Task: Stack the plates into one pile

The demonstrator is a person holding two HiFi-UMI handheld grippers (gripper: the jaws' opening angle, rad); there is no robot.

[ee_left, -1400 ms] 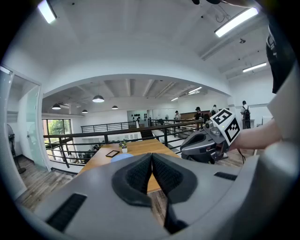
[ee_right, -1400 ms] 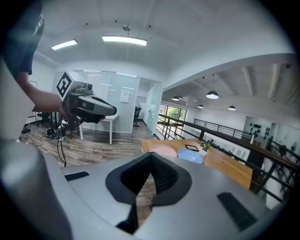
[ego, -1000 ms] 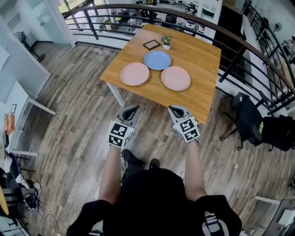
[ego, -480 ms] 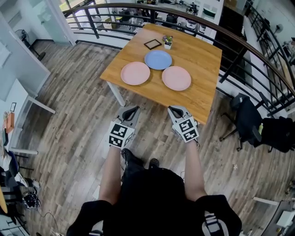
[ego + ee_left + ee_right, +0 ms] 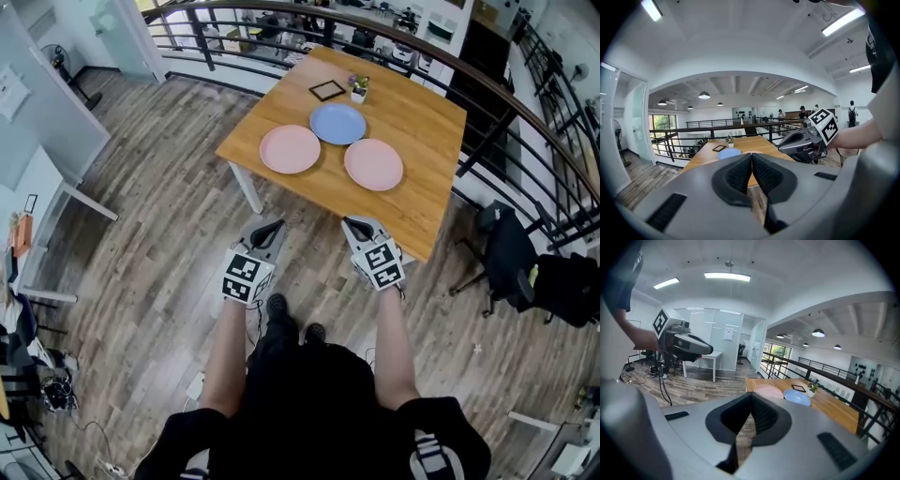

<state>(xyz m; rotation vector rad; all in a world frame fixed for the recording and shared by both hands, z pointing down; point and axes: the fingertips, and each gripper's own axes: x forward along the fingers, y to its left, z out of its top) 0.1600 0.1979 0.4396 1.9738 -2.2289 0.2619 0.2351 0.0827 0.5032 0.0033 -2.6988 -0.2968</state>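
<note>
Three plates lie flat and face up on the wooden surface (image 5: 417, 127), none stacked. They are round, so none has a long axis or points any way. The one blue plate (image 5: 337, 123) serves as the mark for the rest. The left pink plate (image 5: 290, 149) sits just beside it, toward the person and to the head view's left. The right pink plate (image 5: 373, 164) sits just beside it, toward the person and to the right. Whether either pink rim touches the blue one cannot be told. A strip of bare wood parts the two pink plates.

Beyond the blue plate, farther from the person, stand one black-framed square (image 5: 327, 90) and one small potted plant (image 5: 358, 89), near each other.

The surface stands skewed to the person, one corner toward the head view's left. Both pink plates lie nearer its closest edge than the blue plate does. To the right of the blue plate runs a wide stretch of bare wood. A dark railing (image 5: 487, 89) curves behind the far and right sides. A black chair (image 5: 511, 248) stands well to the right of the blue plate, off the surface.

The left claw (image 5: 273, 227) and the right claw (image 5: 350, 223), two in all, hang over open plank floor (image 5: 159, 187), well short of the blue plate and apart from the surface's edge. Each claw is closed, its pads meeting at the tip with nothing between them.
</note>
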